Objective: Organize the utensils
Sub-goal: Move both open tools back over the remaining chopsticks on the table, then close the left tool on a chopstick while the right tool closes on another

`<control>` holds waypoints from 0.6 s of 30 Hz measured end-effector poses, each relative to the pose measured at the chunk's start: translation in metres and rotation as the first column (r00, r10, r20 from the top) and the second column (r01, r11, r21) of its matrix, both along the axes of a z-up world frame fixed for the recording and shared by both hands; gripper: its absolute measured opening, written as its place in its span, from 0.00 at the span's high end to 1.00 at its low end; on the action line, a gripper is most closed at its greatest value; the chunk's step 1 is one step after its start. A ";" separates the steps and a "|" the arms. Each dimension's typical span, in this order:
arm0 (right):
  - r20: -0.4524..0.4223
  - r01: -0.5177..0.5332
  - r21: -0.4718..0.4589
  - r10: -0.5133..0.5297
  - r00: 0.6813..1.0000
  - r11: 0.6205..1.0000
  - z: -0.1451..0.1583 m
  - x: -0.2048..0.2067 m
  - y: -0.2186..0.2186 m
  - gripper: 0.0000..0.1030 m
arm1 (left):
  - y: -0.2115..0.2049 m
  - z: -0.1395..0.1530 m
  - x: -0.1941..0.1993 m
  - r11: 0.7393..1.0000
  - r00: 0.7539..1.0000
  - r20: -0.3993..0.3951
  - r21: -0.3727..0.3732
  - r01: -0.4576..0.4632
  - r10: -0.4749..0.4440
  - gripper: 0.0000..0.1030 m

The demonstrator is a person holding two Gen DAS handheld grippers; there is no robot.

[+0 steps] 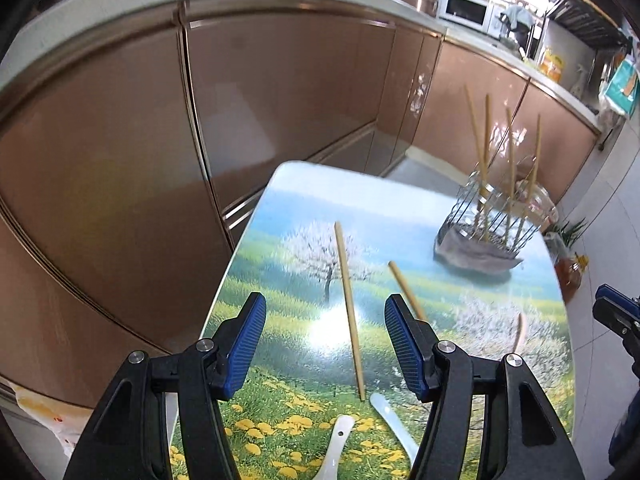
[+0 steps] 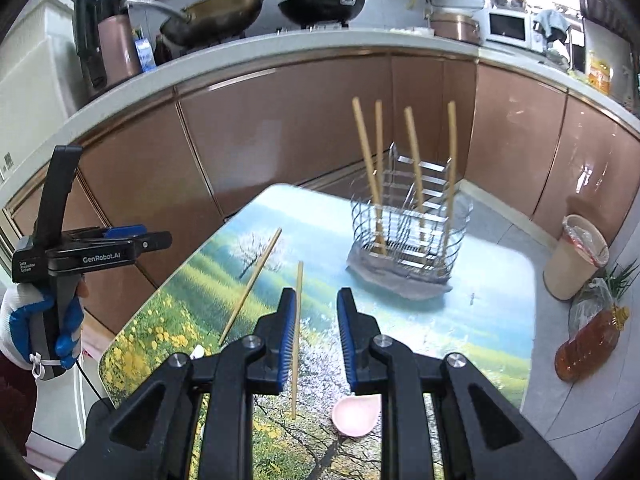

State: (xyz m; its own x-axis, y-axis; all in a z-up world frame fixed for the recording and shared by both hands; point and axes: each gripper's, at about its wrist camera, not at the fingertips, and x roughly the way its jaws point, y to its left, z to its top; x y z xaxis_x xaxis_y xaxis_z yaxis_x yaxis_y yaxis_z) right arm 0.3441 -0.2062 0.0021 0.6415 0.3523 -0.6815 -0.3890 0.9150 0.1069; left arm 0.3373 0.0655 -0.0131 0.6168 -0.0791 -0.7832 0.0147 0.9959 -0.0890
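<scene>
Looking down my released left gripper, I see the nearest chopstick lying on the table between its open jaws, long axis running near-to-far, while my nearly clenched, empty right gripper sits further right

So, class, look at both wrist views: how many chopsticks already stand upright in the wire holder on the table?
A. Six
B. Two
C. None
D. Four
D: four chopsticks stand upright in the wire holder in both views, while two more chopsticks still lie loose on the table.
</scene>
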 end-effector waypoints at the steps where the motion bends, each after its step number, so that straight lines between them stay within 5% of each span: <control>1: -0.010 -0.004 0.000 0.004 1.000 1.000 -0.006 0.003 0.003 0.81 | 0.001 -0.006 0.001 1.000 1.000 -0.006 0.003 0.000 0.000 0.41; 18: -0.180 -0.080 -0.042 0.072 0.981 0.996 -0.095 0.065 0.050 0.81 | -0.005 -0.086 0.055 0.999 0.996 -0.093 0.039 0.019 -0.015 0.41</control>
